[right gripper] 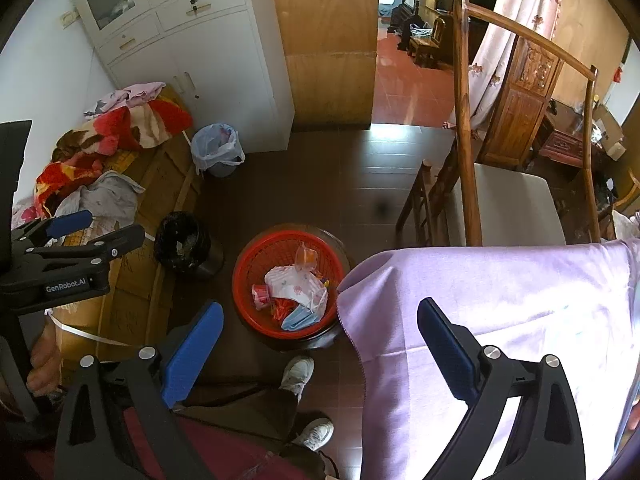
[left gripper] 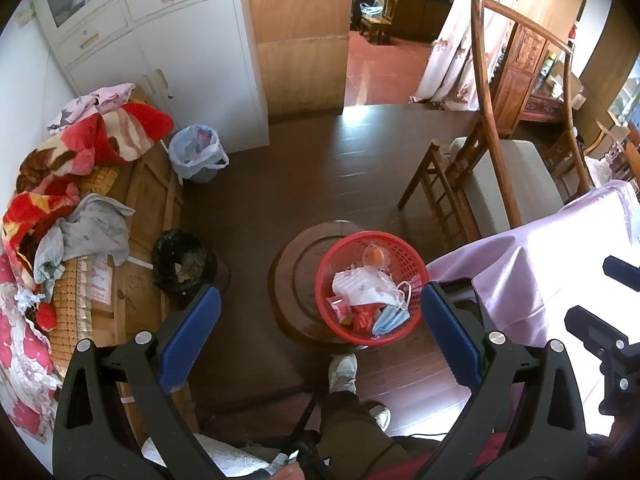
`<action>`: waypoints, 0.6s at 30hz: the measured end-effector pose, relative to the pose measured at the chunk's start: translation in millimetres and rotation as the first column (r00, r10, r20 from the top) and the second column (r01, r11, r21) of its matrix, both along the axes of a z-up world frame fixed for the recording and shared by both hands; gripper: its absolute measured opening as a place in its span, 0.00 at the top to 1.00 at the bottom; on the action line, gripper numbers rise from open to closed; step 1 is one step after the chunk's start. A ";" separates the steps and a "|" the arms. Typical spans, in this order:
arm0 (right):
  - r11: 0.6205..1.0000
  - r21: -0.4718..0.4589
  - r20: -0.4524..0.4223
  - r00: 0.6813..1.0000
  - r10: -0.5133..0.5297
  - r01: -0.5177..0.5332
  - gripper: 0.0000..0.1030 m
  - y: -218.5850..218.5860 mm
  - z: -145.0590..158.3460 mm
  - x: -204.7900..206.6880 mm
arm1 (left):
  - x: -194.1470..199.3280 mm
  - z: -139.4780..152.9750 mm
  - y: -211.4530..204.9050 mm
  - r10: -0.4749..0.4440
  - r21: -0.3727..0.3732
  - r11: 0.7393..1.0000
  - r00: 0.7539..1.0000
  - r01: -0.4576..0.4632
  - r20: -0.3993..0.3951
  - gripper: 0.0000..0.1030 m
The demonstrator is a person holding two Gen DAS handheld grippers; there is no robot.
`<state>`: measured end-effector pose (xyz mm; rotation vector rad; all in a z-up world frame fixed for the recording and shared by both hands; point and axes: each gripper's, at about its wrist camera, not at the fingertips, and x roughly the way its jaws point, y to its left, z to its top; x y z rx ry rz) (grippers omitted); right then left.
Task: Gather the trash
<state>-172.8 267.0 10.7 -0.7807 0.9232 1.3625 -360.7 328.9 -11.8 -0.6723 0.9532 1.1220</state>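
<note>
- One red basket [left gripper: 370,240] on a round wooden stool [left gripper: 288,272], holding face masks [left gripper: 376,288] and wrappers; count unclear.
- Two lined bins on the floor: black bin [left gripper: 182,260], white-bagged bin [left gripper: 198,152].
- One chair [left gripper: 500,176] beyond; lilac cloth [right gripper: 500,300] beside basket, under the right gripper [right gripper: 320,348].
- Left gripper [left gripper: 320,328]: spread, empty; basket between and beyond its fingertips.
- Right gripper: spread, empty; basket between its fingers, nearer the left one.

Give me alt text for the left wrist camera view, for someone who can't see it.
The open left gripper hangs above a red basket of used face masks and wrappers, which sits on a round wooden stool. A black-lined bin and a white-bagged bin stand beside a cluttered bed; a wooden chair is on the right.
</note>
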 end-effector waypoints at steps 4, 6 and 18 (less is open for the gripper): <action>1.000 0.002 0.004 1.000 -0.005 0.005 0.07 -0.2 -0.6 2.0 | -0.9 -0.2 0.1 -0.003 0.000 1.000 1.000 0.003 -0.001 0.06; 1.000 0.001 0.006 1.000 -0.009 0.009 0.07 -0.5 -1.1 3.1 | -0.1 -0.3 0.0 -0.009 -0.001 1.000 1.000 0.009 -0.003 0.06; 1.000 -0.030 0.007 1.000 -0.007 0.007 0.07 0.3 -7.0 1.2 | 3.2 -5.1 1.8 -0.017 -0.017 1.000 1.000 0.016 -0.008 0.06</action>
